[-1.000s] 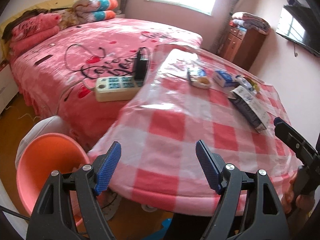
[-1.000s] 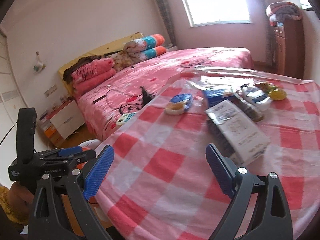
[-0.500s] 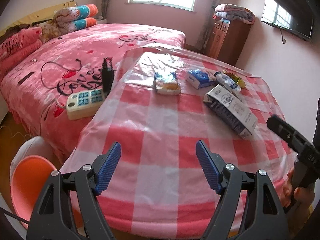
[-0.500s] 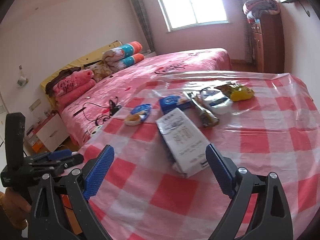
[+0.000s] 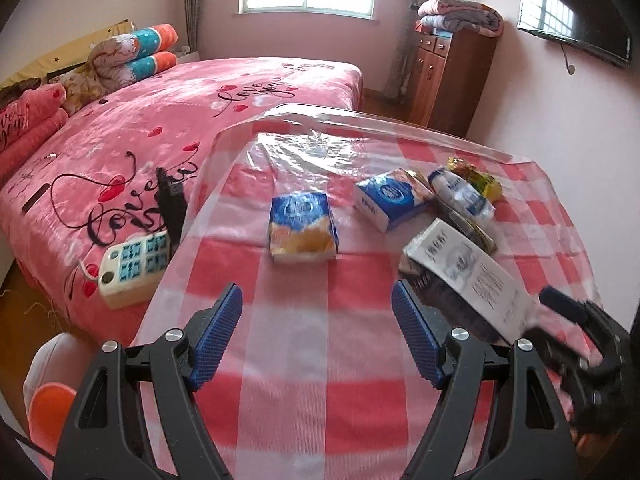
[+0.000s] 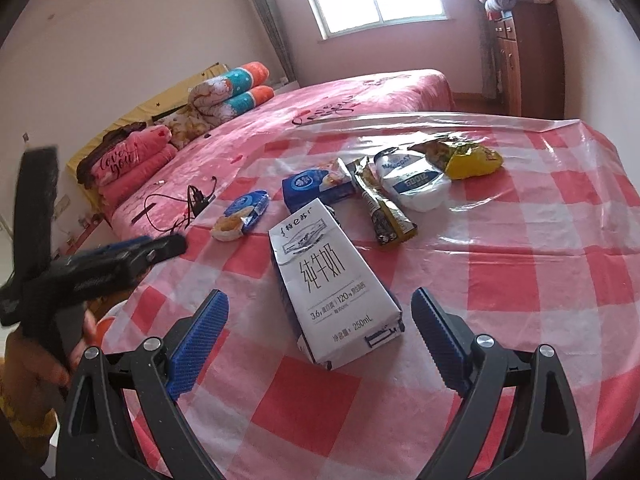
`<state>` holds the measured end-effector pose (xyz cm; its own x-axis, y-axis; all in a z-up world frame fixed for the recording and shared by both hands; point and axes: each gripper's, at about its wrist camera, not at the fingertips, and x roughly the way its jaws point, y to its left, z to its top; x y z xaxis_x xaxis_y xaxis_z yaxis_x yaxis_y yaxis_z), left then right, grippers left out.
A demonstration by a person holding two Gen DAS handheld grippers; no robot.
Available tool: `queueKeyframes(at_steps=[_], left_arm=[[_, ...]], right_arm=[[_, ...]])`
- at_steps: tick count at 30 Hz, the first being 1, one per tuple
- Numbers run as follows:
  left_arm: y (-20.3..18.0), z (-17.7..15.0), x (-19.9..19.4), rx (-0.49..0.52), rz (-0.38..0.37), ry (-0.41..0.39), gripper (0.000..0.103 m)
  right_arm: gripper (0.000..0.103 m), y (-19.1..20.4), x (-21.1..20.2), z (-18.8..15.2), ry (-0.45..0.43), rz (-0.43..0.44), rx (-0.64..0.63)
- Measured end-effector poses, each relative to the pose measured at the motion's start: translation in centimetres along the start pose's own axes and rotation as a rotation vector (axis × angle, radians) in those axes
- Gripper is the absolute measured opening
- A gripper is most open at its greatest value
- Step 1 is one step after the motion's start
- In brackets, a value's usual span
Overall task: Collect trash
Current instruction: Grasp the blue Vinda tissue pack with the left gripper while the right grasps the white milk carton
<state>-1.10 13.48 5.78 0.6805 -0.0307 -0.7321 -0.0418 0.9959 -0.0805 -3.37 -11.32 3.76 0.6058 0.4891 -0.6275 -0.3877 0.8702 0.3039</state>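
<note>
Trash lies on a pink checked table: a white milk carton on its side, a blue snack packet, a blue tissue pack, a white pouch, a brown wrapper and a yellow bag. My left gripper is open and empty, short of the blue snack packet. My right gripper is open and empty, its jaws either side of the carton's near end without touching.
A pink bed lies left of the table with a power strip and a charger cable. An orange bin stands on the floor at the lower left. A wooden cabinet stands behind.
Both grippers have swung right and moved forward over the table toward the trash. The orange bin has slid to the left view's edge. Both stay open.
</note>
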Motion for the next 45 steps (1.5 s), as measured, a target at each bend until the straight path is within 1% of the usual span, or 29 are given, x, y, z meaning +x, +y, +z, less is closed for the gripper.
queueKeyframes(at_steps=[7, 13, 18, 24, 29, 31, 34, 35, 36, 41, 43, 45], left_arm=[[0.1, 2.1, 4.1, -0.005, 0.024, 0.024, 0.078], [0.5, 3.1, 7.0, -0.002, 0.039, 0.061, 0.078], [0.6, 3.6, 8.3, 0.005, 0.041, 0.072, 0.078], [1.0, 3.9, 9.5, -0.008, 0.041, 0.088, 0.078], [0.9, 4.0, 9.9, 0.000, 0.045, 0.079, 0.078], [0.9, 4.0, 9.9, 0.002, 0.045, 0.074, 0.077], [0.8, 4.1, 9.9, -0.001, 0.054, 0.063, 0.072], [0.7, 4.1, 9.9, -0.002, 0.056, 0.058, 0.068], [0.7, 4.1, 9.9, -0.004, 0.059, 0.052, 0.063], [0.5, 4.0, 10.0, -0.005, 0.076, 0.041, 0.056], [0.6, 4.0, 9.9, -0.012, 0.074, 0.037, 0.054], [0.7, 3.9, 9.7, -0.020, 0.069, 0.034, 0.050]], right_arm=[[0.092, 0.2, 1.5, 0.7, 0.027, -0.022, -0.045], [0.092, -0.5, 2.7, 1.3, 0.054, -0.025, -0.044], [0.092, -1.1, 3.8, 1.6, 0.086, -0.014, -0.024], [0.092, -0.7, 4.3, 1.5, 0.090, -0.013, -0.037], [0.092, -0.6, 5.0, 1.3, 0.116, -0.024, -0.043], [0.092, -0.5, 5.0, 1.3, 0.114, -0.019, -0.038], [0.091, -0.5, 5.0, 1.2, 0.117, -0.019, -0.039], [0.084, -0.5, 5.1, 1.2, 0.120, -0.019, -0.041], [0.079, -0.4, 5.2, 1.2, 0.123, -0.020, -0.045], [0.078, -0.3, 5.4, 1.2, 0.135, -0.025, -0.049], [0.078, -0.1, 5.5, 1.2, 0.140, -0.030, -0.057], [0.077, 0.2, 5.6, 1.0, 0.144, -0.042, -0.072]])
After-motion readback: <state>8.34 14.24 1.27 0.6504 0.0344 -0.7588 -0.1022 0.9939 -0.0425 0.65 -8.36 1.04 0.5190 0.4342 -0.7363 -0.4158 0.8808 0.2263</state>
